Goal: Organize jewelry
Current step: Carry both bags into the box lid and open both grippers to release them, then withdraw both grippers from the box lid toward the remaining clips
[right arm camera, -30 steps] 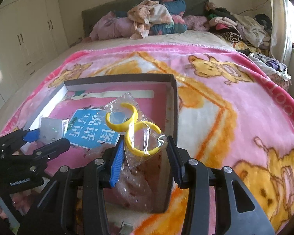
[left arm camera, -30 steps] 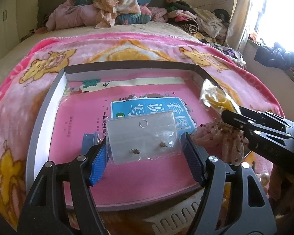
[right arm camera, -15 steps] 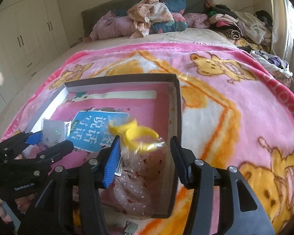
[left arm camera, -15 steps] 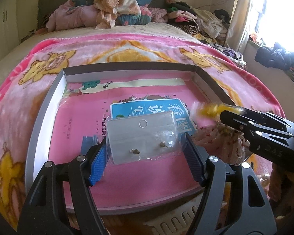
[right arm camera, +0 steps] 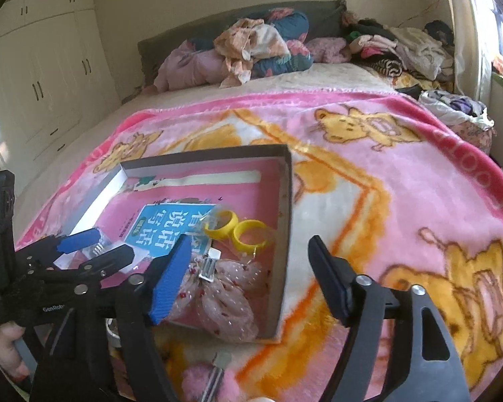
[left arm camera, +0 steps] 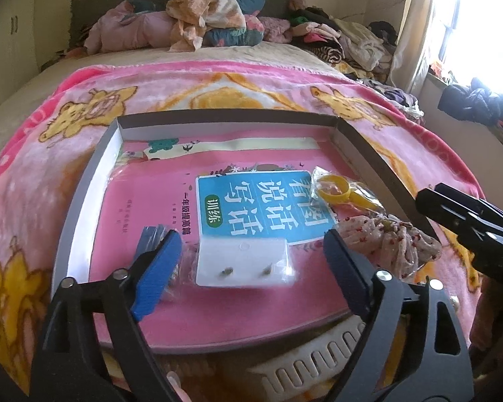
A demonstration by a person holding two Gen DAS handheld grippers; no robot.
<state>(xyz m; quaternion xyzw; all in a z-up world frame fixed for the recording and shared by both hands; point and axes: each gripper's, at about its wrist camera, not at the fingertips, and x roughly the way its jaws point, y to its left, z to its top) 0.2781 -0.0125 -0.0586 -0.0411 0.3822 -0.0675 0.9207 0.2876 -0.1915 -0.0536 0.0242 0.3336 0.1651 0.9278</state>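
A shallow grey box lid (left arm camera: 94, 167) (right arm camera: 286, 201) lies on the pink blanket, holding a pink-and-blue book (left arm camera: 258, 201). A white earring card in a clear bag (left arm camera: 243, 263) lies on the book, between the fingers of my open left gripper (left arm camera: 251, 264), apart from both pads. A clear bag with two yellow bangles (left arm camera: 338, 192) (right arm camera: 238, 229) lies in the lid near its right wall. My right gripper (right arm camera: 248, 274) is open and empty above the lid's near right corner. A pink dotted hair bow (right arm camera: 224, 291) lies below the bangles.
The pink cartoon blanket (right arm camera: 402, 184) covers the bed. Piled clothes and bedding (right arm camera: 251, 47) lie at the headboard. A white comb (left arm camera: 318, 358) lies by the lid's near edge. Small clear bags (left arm camera: 151, 234) sit beside my left finger. White wardrobes (right arm camera: 33, 83) stand at left.
Both grippers opened. The earring card dropped from the left gripper onto the book. The bangle bag fell from the right gripper into the lid, and that gripper drew back.
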